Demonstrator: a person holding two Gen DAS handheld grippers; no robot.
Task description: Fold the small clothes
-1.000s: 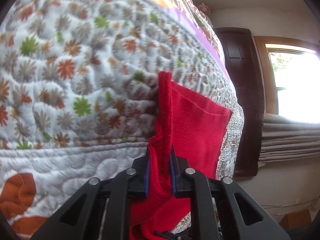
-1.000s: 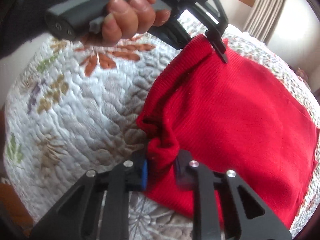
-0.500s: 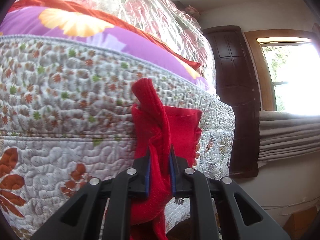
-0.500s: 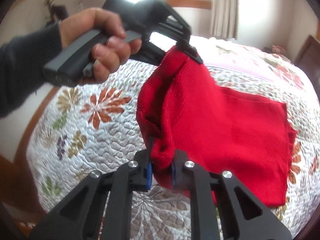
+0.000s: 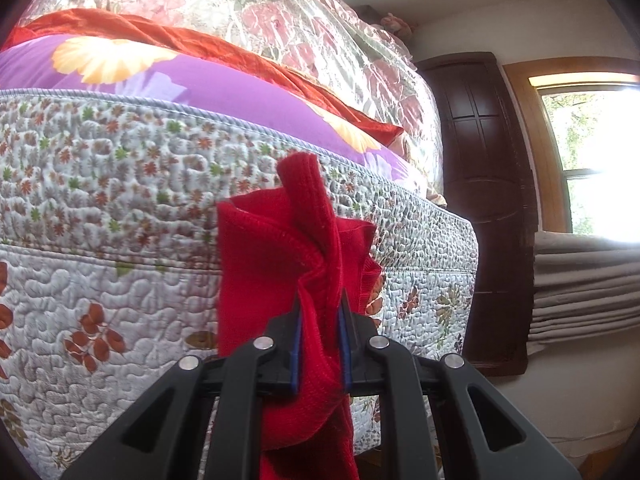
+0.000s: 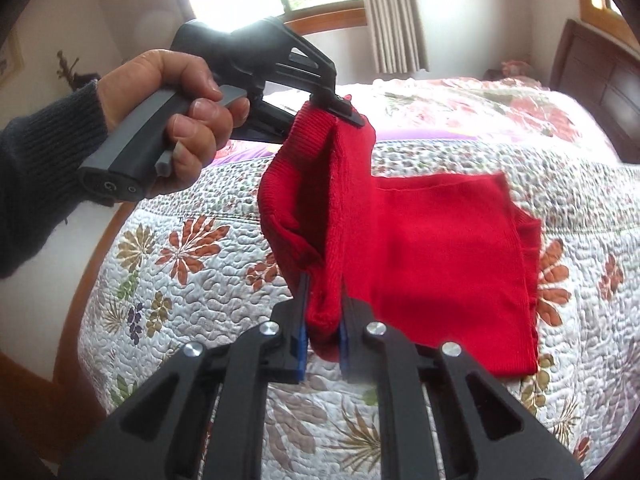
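Observation:
A small red knitted garment [image 6: 440, 264] hangs lifted at its near edge, its far part trailing on the quilted bed [image 6: 192, 272]. My right gripper [image 6: 323, 320] is shut on one corner of it. In the right wrist view a hand holds my left gripper [image 6: 340, 110], which pinches the other raised corner. The left wrist view shows that left gripper [image 5: 320, 320] shut on bunched red cloth [image 5: 276, 264], which curls up above the fingers and hides what lies behind.
The floral quilt [image 5: 100, 220] covers the bed, with a purple pillow [image 5: 160, 80] and a rose-patterned cover [image 5: 300, 28] piled behind. A dark wooden headboard [image 5: 488, 200] stands at the far end. Windows with curtains [image 6: 392, 12] lie beyond the bed.
Both grippers have risen, lifting the near edge of the red garment off the quilt. The cloth now hangs folded between them, with less of it lying flat.

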